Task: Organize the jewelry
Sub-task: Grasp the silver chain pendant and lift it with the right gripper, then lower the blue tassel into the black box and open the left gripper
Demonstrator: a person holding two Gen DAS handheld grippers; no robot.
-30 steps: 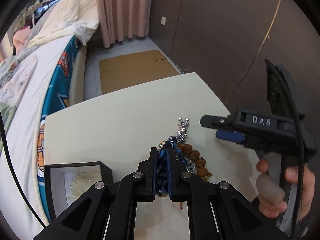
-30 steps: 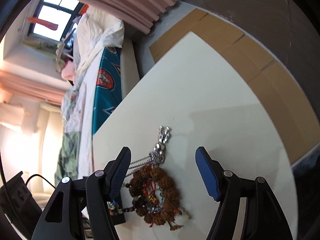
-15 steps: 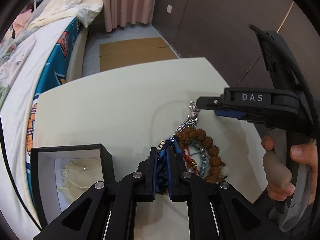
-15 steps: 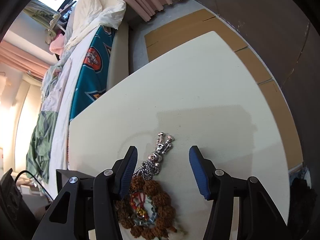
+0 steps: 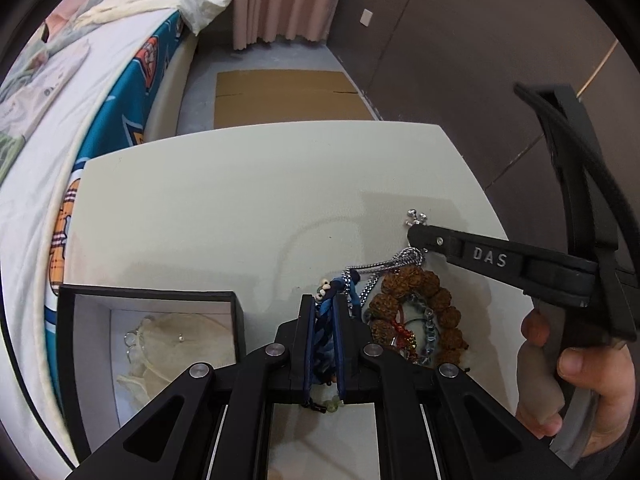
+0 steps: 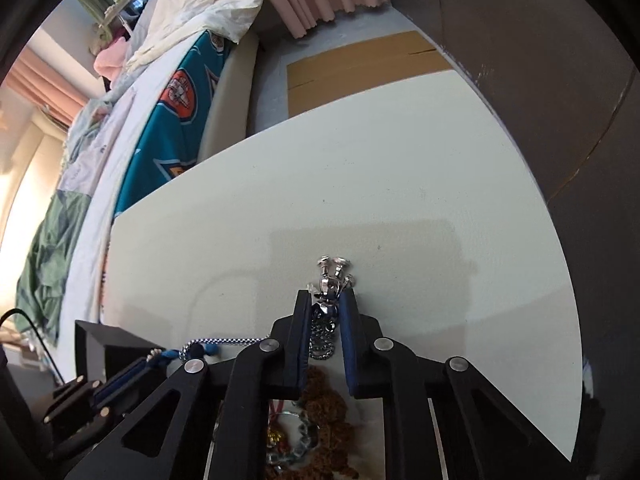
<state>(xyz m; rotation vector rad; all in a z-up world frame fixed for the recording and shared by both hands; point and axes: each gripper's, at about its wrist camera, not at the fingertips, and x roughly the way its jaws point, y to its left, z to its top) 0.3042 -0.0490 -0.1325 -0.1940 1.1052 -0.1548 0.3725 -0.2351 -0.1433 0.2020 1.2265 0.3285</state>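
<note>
A pale tabletop (image 5: 224,208) is seen from two wrist cameras, its far half bare up to a straight far edge. Past that edge, flattened cardboard (image 5: 284,96) lies on the floor; a bed (image 5: 60,92) runs along the left side and a dark wall (image 5: 460,60) stands close along the right.

The left tool (image 5: 323,312) is clamped together on a blue braided cord (image 5: 322,320), which is largely covered by its pads. Just left of it, an open black box (image 5: 68,320) is cut off by the picture's lower edge; pale, filmy contents lie inside and cannot be made out clearly.

A tangle of jewelry rests near the tabletop's near right part: a brown beaded bracelet (image 5: 420,308), with red and light-blue pieces inside its ring, and a silver chain (image 5: 400,260) leading to a silver pendant (image 6: 334,270).

The right tool (image 6: 325,316) is closing, with the chain and pendant caught between its pads; only the pendant's tip shows beyond them. A person's hand (image 5: 576,384) is seen on its handle at the right edge, partly cut off.
</note>
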